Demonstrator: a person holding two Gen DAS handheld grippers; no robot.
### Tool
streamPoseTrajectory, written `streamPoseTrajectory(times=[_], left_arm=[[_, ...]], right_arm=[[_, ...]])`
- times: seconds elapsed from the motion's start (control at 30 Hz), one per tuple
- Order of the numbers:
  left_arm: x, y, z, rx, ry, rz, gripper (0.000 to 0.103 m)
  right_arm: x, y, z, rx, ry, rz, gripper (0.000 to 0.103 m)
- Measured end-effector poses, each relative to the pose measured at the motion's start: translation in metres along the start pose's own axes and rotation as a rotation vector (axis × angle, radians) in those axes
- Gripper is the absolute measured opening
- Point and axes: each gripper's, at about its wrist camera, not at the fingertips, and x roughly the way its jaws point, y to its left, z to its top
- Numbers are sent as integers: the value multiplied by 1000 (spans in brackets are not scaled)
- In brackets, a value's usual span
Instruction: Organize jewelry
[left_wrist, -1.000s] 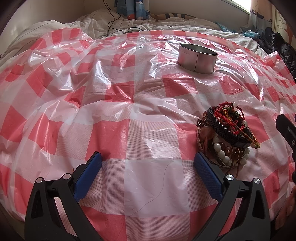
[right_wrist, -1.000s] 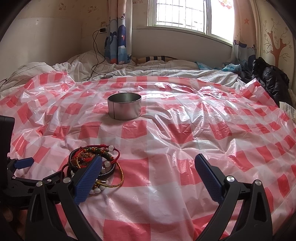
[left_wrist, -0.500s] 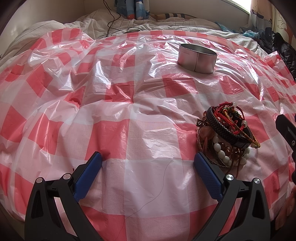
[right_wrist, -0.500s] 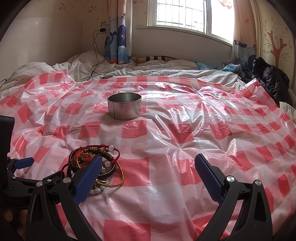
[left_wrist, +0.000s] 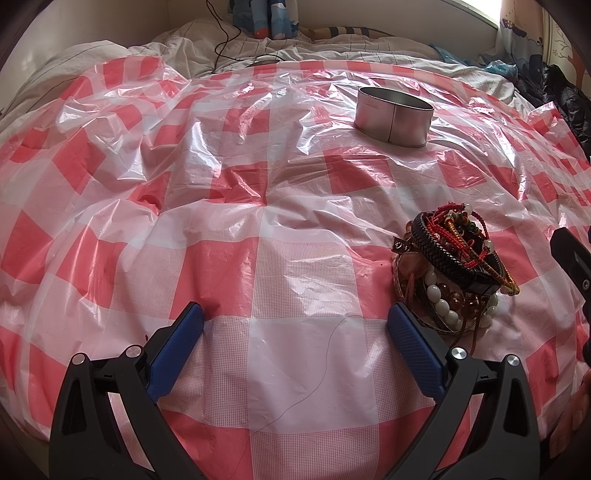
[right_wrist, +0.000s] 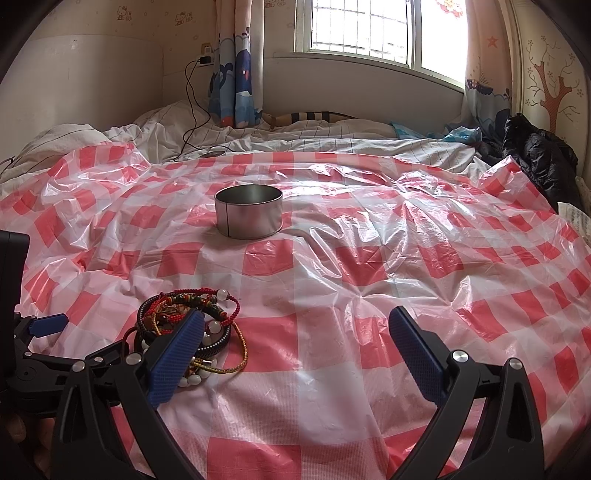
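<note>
A tangled pile of bracelets (left_wrist: 454, 266) lies on the red-and-white checked plastic sheet (left_wrist: 258, 221): black braided band, red cords, white and amber beads. It sits just beyond my left gripper's right finger. The left gripper (left_wrist: 295, 325) stands open over bare sheet, holding nothing. In the right wrist view the same pile of bracelets (right_wrist: 188, 325) lies partly behind the left finger of my right gripper (right_wrist: 295, 332), which is also open and empty. A round metal tin (right_wrist: 248, 211) stands upright farther back, also in the left view as the tin (left_wrist: 393, 116).
The sheet covers a bed with rumpled white bedding (right_wrist: 332, 144) behind it. A black cable (right_wrist: 188, 110) runs down from a wall socket. A dark jacket (right_wrist: 535, 155) lies at the right edge. The left gripper's body (right_wrist: 22, 354) shows at the far left.
</note>
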Motion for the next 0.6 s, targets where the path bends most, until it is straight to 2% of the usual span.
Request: streamPoseTrajectory(times=[0.6], left_arm=[[0, -1, 0, 0, 0, 0, 96]], right_arm=[[0, -1, 0, 0, 2, 1, 96]])
